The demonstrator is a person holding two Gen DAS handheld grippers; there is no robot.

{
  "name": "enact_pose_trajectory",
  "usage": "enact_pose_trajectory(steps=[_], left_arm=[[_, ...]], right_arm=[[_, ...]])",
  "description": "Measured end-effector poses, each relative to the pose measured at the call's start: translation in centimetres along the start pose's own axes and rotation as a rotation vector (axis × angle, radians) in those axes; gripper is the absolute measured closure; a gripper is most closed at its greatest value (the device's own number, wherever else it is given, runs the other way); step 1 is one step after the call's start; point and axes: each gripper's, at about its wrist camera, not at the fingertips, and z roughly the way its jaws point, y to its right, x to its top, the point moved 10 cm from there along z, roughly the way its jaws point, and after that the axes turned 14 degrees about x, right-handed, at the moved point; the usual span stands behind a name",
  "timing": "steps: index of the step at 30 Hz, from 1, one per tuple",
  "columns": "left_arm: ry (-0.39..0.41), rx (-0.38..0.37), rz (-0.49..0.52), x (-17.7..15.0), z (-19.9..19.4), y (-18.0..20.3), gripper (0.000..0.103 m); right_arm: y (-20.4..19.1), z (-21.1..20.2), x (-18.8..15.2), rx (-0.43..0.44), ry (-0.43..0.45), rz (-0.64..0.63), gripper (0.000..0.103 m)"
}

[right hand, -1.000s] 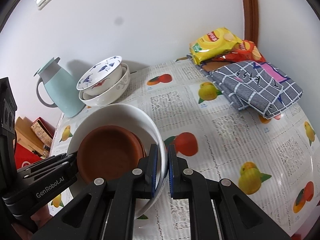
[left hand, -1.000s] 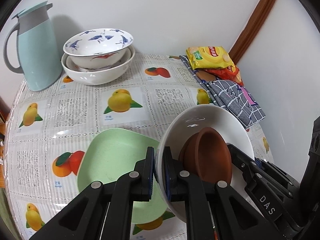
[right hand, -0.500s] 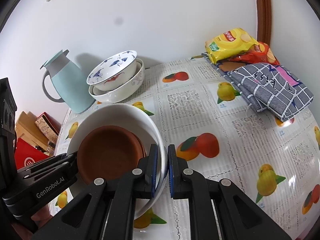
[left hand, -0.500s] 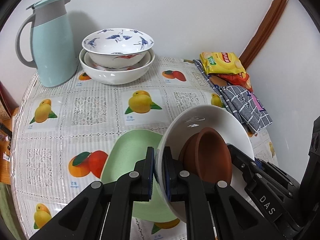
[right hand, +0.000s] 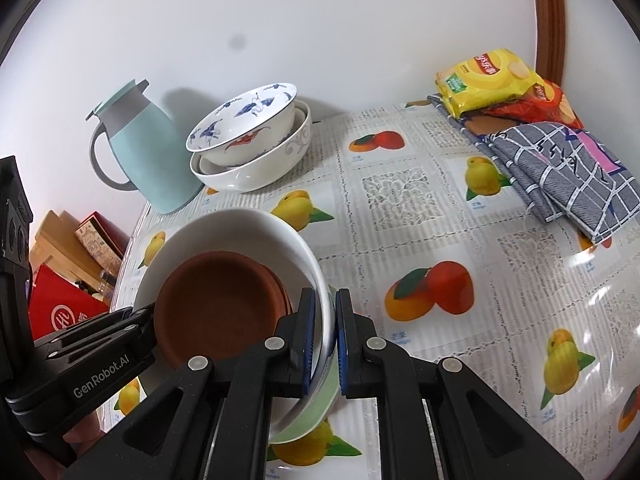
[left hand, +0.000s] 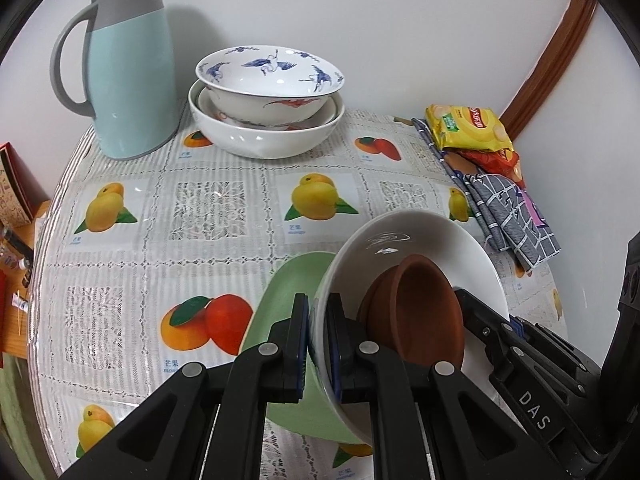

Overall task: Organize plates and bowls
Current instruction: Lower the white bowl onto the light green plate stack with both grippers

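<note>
Two bowls already sit nested by the jug. The left gripper and right gripper each pinch the raised white bowl's rim, brown dish inside; the green plate apparently remains on the table beneath, unstacked.

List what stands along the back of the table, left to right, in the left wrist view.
Jug → stacked bowls → yellow snack bag → checked cloth.
</note>
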Motion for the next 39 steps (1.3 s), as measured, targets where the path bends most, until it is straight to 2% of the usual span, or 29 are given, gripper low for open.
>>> enact_pose_trajectory(steps=[19,31,39], left_arm=[[-0.083,0.043,-0.024,-1.8,4.5,-1.8,0.093],[-0.087,0.019,-0.025,-1.5,5.0,-1.5,0.093],[-0.093,0.024,-0.018,-1.7,4.9,-1.5,0.093]], right_arm=[[0.8,4.9,-2.5,0.008,-0.108,0.014,0.094],[1.0,5.1,-2.4,0.036,-0.104,0.019,0.092],[0.8,4.7,-2.4,0.021,-0.104,-0.009,0.089]])
